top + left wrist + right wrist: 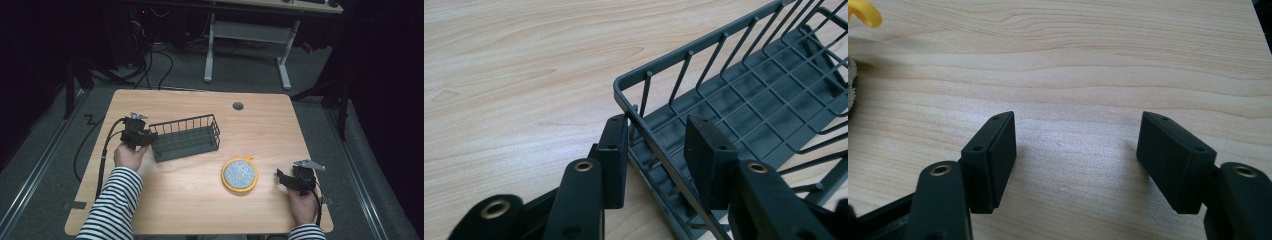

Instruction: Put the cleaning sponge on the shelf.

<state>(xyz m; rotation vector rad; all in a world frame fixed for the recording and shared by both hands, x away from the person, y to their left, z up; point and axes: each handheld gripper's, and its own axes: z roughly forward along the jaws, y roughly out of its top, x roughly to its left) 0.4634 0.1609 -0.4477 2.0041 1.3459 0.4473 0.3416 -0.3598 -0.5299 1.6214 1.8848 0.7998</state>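
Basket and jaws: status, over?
Left gripper jaws astride the basket end wall, one inside, one outside. Right gripper open over bare table, holding nothing. Round yellow-rimmed pad lies apart from the basket.

you get a bright pool of overhead light on the table [200, 200], while the room around it sinks to near black. soft, short shadows fall beside the wire basket [186, 137]. both gripper views are sharp mid-frame, with the jaws blurring toward the bottom edge.
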